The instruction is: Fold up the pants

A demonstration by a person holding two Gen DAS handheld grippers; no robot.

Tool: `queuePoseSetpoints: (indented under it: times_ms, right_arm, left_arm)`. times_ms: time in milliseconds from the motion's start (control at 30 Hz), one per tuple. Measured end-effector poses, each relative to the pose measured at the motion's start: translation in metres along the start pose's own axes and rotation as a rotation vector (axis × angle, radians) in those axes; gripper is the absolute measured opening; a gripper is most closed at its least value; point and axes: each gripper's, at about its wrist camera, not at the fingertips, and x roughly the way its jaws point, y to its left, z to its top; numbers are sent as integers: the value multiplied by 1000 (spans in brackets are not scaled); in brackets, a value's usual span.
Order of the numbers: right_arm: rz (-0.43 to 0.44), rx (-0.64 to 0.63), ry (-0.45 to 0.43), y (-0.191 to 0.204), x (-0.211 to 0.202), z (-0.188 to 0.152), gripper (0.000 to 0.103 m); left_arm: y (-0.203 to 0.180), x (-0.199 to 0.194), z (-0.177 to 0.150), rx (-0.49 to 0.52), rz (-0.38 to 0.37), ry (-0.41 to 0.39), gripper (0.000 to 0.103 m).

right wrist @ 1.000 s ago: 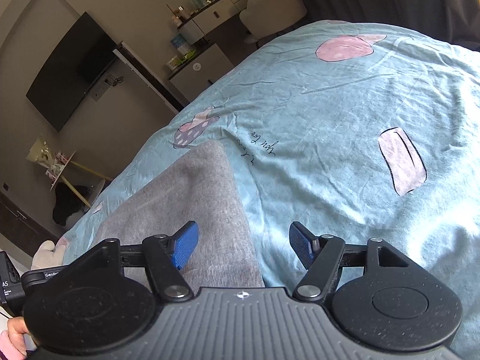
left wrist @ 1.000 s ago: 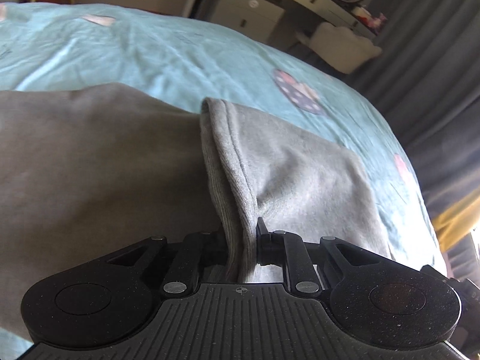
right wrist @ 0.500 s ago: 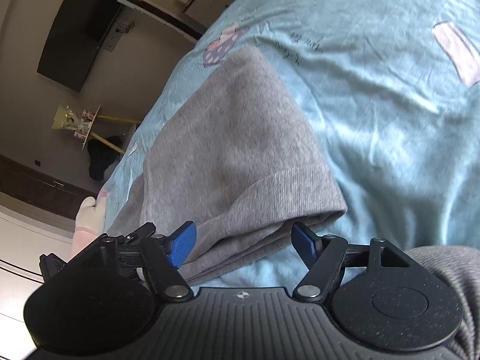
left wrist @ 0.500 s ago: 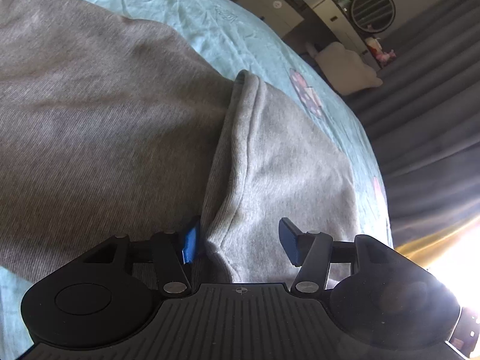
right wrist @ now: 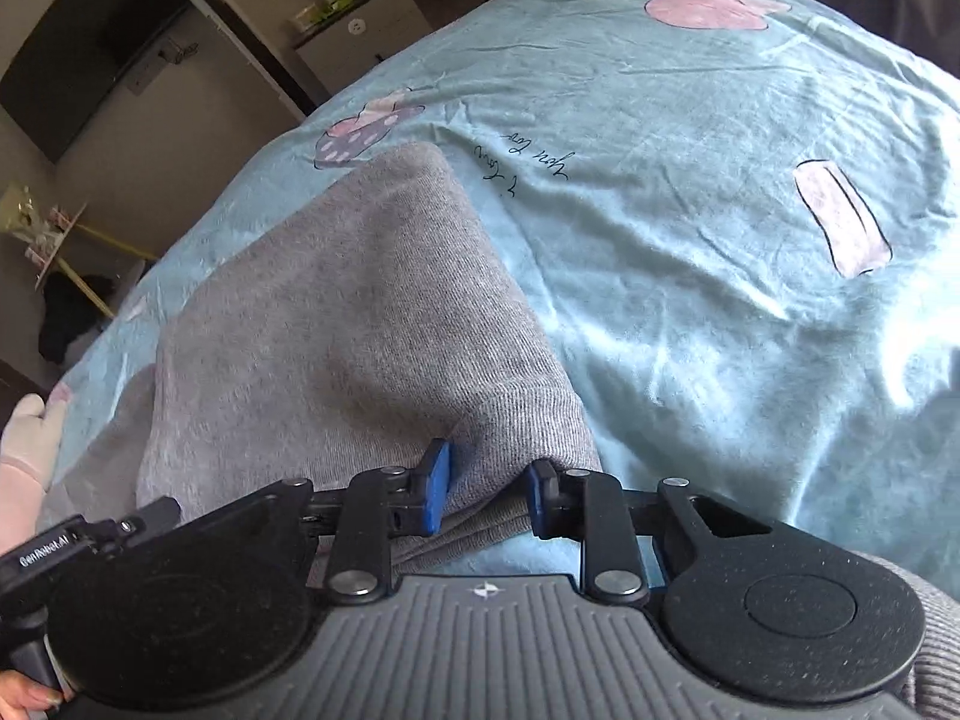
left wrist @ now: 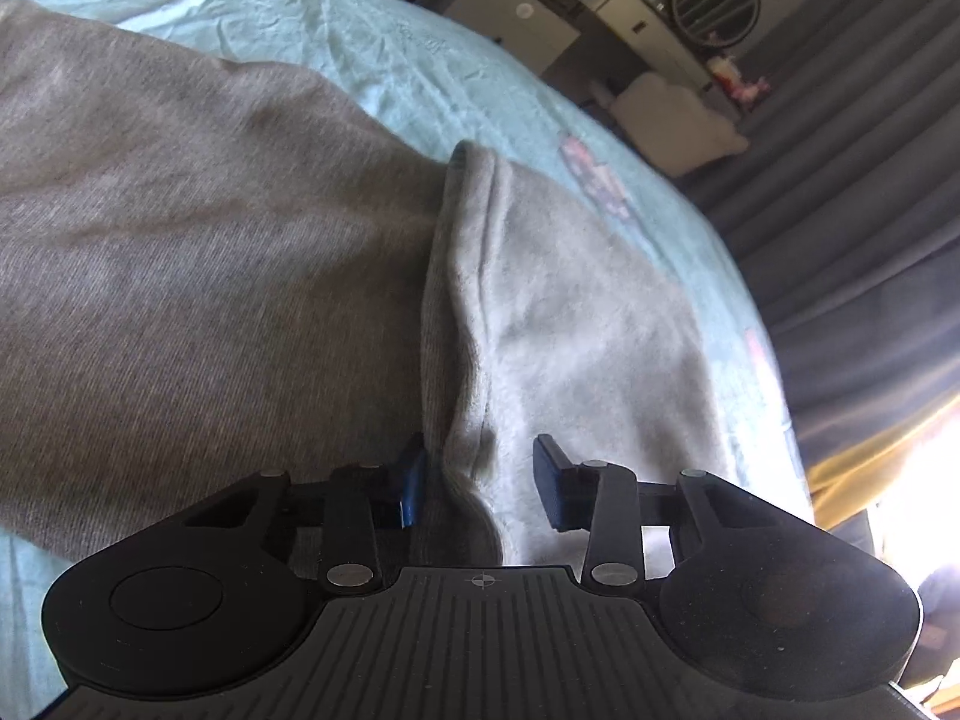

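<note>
One bed (right wrist: 690,192), largest item: light turquoise sheet with pink cartoon motifs and a line of script, wrinkled, filling most of both views.

One pair of grey pants (left wrist: 198,276), knit, lying on the sheet toward the bed's near edge. In the left wrist view a paler fleece-like inner face is turned up on the right, meeting the darker outer face along a raised seam ridge. In the right wrist view a leg runs away from the camera, its ribbed cuff (right wrist: 516,438) nearest.

One left gripper (left wrist: 480,474): blue-padded jaws spread, straddling the seam ridge; the left pad touches the cloth, the right pad stands clear.

One right gripper (right wrist: 486,492): jaws drawn in on the ribbed cuff, both pads pressing the bunched fabric between them.

One gloved hand (right wrist: 27,438), pale, at the left edge of the right wrist view.
</note>
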Motion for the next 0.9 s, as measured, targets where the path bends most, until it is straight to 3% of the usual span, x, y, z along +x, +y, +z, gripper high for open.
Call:
queuePoseSetpoints:
  times_ms: [133, 233, 367, 533, 667, 733, 900]
  right_arm:
    - [-2, -98, 14, 6, -23, 3, 34]
    - [-32, -182, -71, 15, -45, 5, 47]
    - [-75, -345, -202, 34, -47, 5, 48]
    - [-89, -485, -280, 55, -10, 7, 47]
    - [-32, -440, -273, 56, 19, 16, 47]
    - [-90, -406, -201, 53, 38, 18, 47]
    - [-30, -322, -195, 37, 42, 19, 54]
  left_arm:
    - [8, -12, 5, -55, -12, -53, 43]
    - [19, -14, 11, -113, 31, -94, 52]
    - [33, -7, 16, -188, 4, -90, 57]
    - [28, -1, 21, -142, -9, -91, 68]
    - [20, 10, 33, -80, 8, -76, 72]
    - [16, 20, 44, -57, 24, -77, 72]
    - [13, 62, 74, -106, -5, -26, 72]
